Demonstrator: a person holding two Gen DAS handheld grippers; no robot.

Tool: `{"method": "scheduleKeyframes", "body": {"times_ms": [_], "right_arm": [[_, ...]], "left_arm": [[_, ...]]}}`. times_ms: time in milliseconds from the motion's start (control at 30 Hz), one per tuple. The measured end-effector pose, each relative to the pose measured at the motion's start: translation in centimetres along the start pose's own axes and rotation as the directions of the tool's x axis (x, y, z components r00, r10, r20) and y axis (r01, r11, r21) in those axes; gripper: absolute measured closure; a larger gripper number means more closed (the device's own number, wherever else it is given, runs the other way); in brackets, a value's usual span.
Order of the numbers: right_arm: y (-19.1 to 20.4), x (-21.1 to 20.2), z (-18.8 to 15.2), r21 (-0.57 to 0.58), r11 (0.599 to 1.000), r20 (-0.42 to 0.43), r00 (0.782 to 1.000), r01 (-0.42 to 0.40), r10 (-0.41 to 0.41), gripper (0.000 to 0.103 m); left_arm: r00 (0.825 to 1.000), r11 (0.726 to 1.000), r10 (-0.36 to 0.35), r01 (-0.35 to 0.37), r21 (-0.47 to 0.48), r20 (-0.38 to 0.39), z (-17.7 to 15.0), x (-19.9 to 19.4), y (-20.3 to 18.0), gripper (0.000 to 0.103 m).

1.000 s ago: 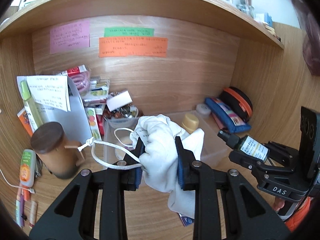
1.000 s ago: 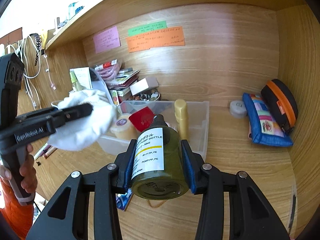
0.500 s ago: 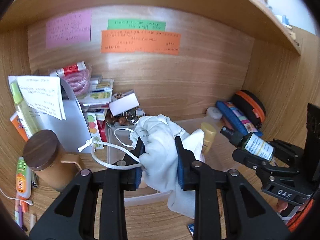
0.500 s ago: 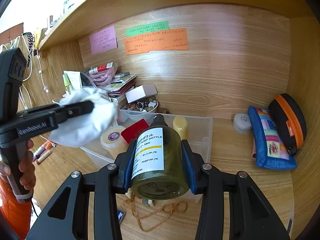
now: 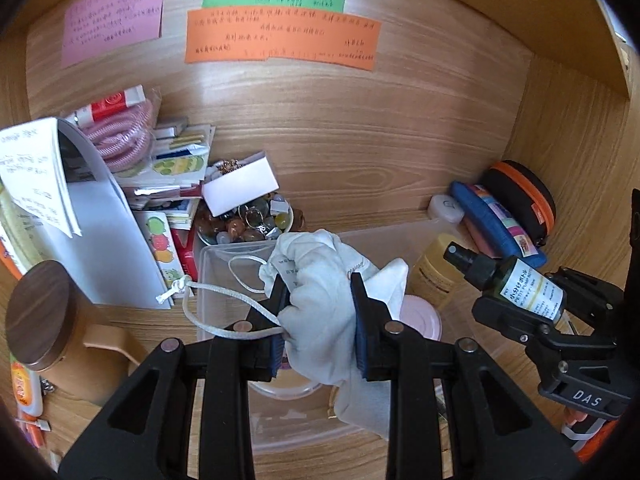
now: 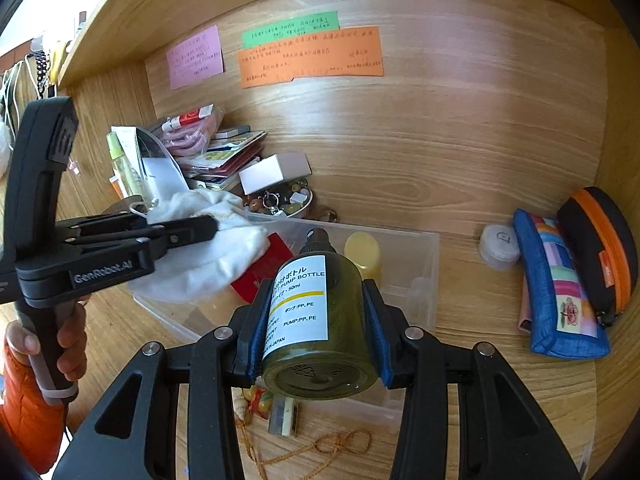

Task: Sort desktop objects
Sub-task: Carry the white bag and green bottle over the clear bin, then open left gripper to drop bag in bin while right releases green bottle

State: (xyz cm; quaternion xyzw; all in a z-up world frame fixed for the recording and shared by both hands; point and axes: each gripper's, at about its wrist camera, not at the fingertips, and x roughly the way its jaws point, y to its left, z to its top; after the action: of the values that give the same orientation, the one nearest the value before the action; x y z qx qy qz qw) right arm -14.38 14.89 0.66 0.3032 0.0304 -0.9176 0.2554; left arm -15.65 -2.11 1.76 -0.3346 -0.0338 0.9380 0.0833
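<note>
My left gripper (image 5: 318, 300) is shut on a white drawstring cloth pouch (image 5: 320, 304), held above the clear plastic bin (image 5: 208, 264); the pouch's cord loops off to the left. My right gripper (image 6: 316, 312) is shut on a green pump bottle (image 6: 312, 320) with a white label and black spray head, poised over the same bin (image 6: 424, 248). In the left wrist view the bottle (image 5: 520, 288) and right gripper (image 5: 516, 308) hang at the right. In the right wrist view the pouch (image 6: 208, 248) and left gripper (image 6: 212, 224) are at the left. Inside the bin lie a yellow bottle (image 6: 362, 252), a red card (image 6: 264, 272) and a round pink-lidded jar (image 5: 420, 316).
A wooden-lidded cup (image 5: 36, 320) stands at the left, with stacked papers and packets (image 5: 172, 168) and a bowl of trinkets (image 5: 248, 220) behind the bin. A blue pouch (image 6: 560, 288), a black-orange case (image 6: 600, 248) and a small white jar (image 6: 498, 246) sit at the right. An orange cord (image 6: 320, 448) lies in front.
Both grippers have moved forward, deeper into the wooden alcove and over the bin, each keeping its hold. The left one has also dropped lower.
</note>
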Motion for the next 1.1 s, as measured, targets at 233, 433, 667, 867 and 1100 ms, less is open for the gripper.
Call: {"method": "scheduleKeyframes", "body": {"times_ms": [233,433,667,867,1100], "right_arm": [[0.7,1.6,0.6,-0.043,0.999,-0.033,0.999,0.009,-0.011,0.064],[1.5,3.1,1.1,-0.074,0.997,-0.061,0.998,0.012,-0.016,0.064],[2.8,5.4,1.5,-0.116,0.993,-0.104,0.994,0.024,-0.037,0.065],[3.1,6.3,1.3,-0.122,0.992,-0.121,0.992,0.033,-0.048,0.064],[2.9,6.7,1.1,-0.116,0.992,-0.125,0.991,0.041,-0.056,0.064]], "left_arm": [[1.000,1.000,-0.007,0.007,0.003,-0.017,0.1,1.4,0.3,0.075],[1.000,1.000,-0.010,0.010,0.013,-0.014,-0.2,1.8,0.6,0.072],[0.999,0.999,-0.029,0.029,-0.014,-0.022,-0.4,2.0,1.8,0.064],[1.000,1.000,-0.011,0.012,0.008,-0.024,-0.5,2.1,1.4,0.059],[0.998,0.999,-0.035,0.035,-0.019,-0.045,-0.7,2.3,2.0,0.045]]}}
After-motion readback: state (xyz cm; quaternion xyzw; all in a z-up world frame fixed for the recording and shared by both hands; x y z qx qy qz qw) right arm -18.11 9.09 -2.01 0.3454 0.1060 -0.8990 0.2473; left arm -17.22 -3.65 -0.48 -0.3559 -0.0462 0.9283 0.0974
